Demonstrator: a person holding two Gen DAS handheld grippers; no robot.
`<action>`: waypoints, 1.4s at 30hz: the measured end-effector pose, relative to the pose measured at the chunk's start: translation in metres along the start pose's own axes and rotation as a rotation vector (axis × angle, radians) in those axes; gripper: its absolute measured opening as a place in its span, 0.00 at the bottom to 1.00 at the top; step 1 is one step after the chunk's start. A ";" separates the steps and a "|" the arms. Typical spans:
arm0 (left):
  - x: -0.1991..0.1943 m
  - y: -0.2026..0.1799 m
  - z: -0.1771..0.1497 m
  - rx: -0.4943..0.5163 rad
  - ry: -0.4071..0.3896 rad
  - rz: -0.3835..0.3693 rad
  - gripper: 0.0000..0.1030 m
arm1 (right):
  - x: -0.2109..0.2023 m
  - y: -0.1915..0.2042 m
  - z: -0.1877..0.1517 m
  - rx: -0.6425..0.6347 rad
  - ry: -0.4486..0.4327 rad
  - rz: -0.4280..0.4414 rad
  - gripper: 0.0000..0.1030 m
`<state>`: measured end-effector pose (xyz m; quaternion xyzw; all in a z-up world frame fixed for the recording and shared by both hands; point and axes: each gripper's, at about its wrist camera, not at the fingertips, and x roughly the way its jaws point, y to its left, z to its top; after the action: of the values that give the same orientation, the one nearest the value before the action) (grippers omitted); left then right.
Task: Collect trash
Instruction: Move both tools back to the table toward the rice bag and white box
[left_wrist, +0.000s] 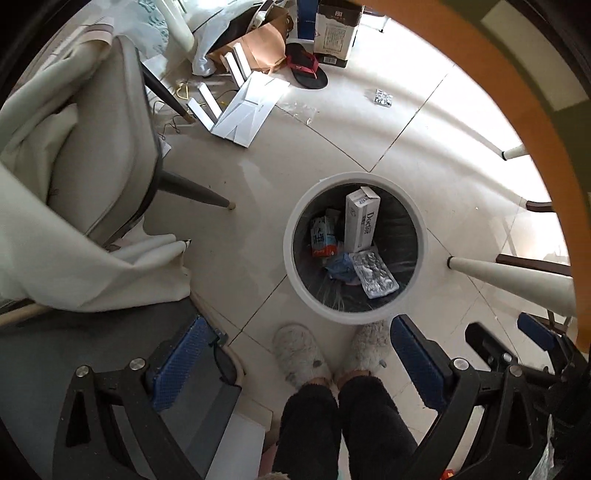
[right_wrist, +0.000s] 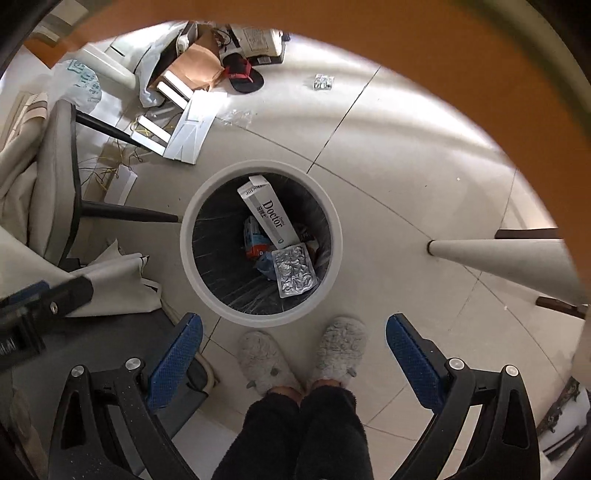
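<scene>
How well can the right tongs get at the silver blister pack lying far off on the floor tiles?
Probably not yet: the right tongs are open above the white round bin, and the silver blister pack lies well beyond it, over bare tiles.

Left tongs (left_wrist: 299, 363) gape, empty, above the white bin (left_wrist: 295, 266) (box (left_wrist: 361, 219) and blister pack (left_wrist: 373, 273) inside).

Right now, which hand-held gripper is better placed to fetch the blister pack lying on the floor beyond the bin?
Right, probably: both are open and empty, but the blister pack lies nearly straight ahead of the right hand-held gripper.

"Doctor" on white carton (right_wrist: 269, 218)
</scene>
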<state>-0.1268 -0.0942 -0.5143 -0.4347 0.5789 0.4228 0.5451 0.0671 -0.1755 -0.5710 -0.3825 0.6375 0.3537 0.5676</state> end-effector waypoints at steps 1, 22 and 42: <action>-0.006 0.000 -0.003 -0.001 -0.002 0.000 0.99 | -0.007 0.000 -0.001 -0.001 -0.002 0.000 0.98; -0.206 0.011 -0.063 0.006 -0.060 0.022 0.99 | -0.238 0.023 -0.043 0.007 -0.049 0.035 0.98; -0.403 -0.153 0.137 0.055 -0.400 -0.001 0.99 | -0.451 -0.114 0.152 0.212 -0.282 0.076 0.98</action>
<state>0.0675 0.0143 -0.1205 -0.3272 0.4701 0.4845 0.6612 0.2660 -0.0539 -0.1407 -0.2428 0.5992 0.3558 0.6748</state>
